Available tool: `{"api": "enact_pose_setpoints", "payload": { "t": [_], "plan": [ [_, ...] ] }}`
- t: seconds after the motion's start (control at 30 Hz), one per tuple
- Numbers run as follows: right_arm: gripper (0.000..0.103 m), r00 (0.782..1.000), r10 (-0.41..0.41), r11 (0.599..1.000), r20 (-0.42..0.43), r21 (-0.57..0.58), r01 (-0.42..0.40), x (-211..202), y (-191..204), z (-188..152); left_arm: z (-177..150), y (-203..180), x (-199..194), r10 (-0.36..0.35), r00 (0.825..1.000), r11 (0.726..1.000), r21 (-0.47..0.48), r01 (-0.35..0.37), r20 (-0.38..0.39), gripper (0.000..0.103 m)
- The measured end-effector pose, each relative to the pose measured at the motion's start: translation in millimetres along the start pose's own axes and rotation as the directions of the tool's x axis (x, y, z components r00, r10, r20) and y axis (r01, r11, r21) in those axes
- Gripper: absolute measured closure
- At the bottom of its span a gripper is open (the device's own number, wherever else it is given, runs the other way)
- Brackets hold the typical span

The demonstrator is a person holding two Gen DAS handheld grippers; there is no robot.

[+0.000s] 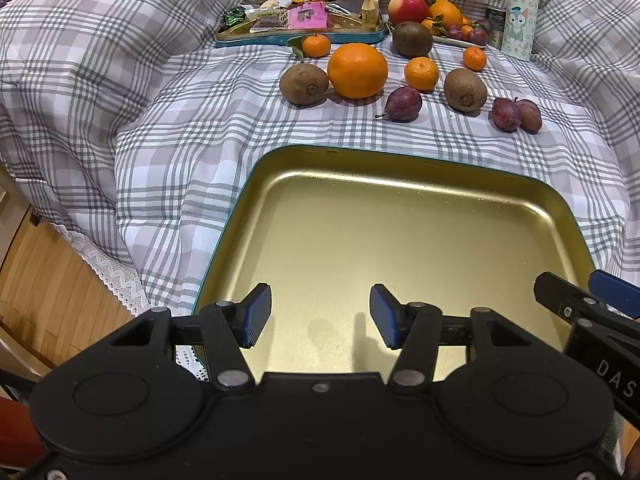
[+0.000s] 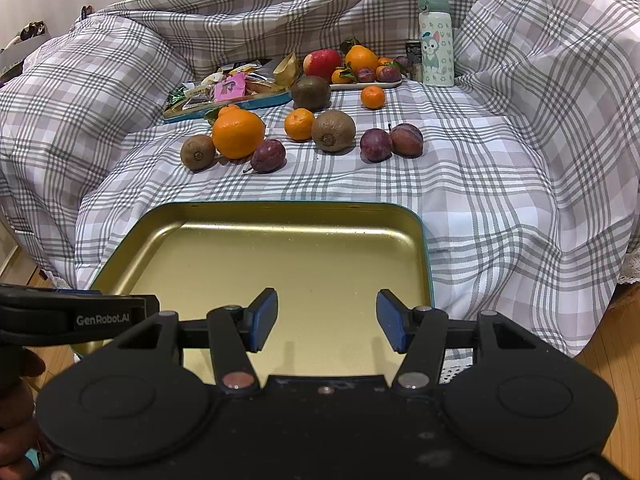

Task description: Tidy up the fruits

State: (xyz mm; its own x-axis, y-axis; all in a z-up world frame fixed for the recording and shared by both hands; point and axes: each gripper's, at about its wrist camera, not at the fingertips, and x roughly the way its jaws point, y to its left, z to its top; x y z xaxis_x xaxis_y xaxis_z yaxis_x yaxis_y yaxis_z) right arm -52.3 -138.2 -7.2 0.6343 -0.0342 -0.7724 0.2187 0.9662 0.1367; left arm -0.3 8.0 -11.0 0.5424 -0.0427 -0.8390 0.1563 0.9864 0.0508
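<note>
An empty gold tray [image 1: 500, 184] [image 2: 168, 216] with a teal rim lies on the plaid cloth, close to me. Beyond it loose fruit is scattered: a big orange [image 1: 357, 71] [image 2: 237, 133], three kiwis [image 1: 304, 83] [image 2: 333, 130], small mandarins [image 1: 421, 73] [image 2: 299, 124] and purple plums [image 1: 403, 103] [image 2: 375, 144]. My left gripper [image 1: 320, 316] hangs open over the tray's near edge, nothing between its blue pads. My right gripper [image 2: 327, 320] is open too, above the tray's near right part, and empty. Each gripper shows at the edge of the other's view.
A teal tin [image 1: 240, 42] [image 2: 276, 100] of wrapped snacks stands at the back. A white plate [image 1: 460, 42] [image 2: 366, 85] beside it carries an apple, oranges and plums. A patterned bottle [image 1: 519, 16] [image 2: 436, 40] and a small can stand behind. Wooden floor [image 1: 44, 280] lies left.
</note>
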Motion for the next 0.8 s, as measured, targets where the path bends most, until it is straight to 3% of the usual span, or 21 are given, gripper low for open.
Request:
{"api": "enact_pose_setpoints", "payload": {
  "t": [0.8],
  "plan": [
    [0.044,1.0,0.003,1.0,-0.003,-0.005,-0.003,0.5,2.0,-2.0,-2.0,-0.9,0.4,-0.007,1.0,1.0,-0.013,0.007,-0.009,0.043]
  ]
}}
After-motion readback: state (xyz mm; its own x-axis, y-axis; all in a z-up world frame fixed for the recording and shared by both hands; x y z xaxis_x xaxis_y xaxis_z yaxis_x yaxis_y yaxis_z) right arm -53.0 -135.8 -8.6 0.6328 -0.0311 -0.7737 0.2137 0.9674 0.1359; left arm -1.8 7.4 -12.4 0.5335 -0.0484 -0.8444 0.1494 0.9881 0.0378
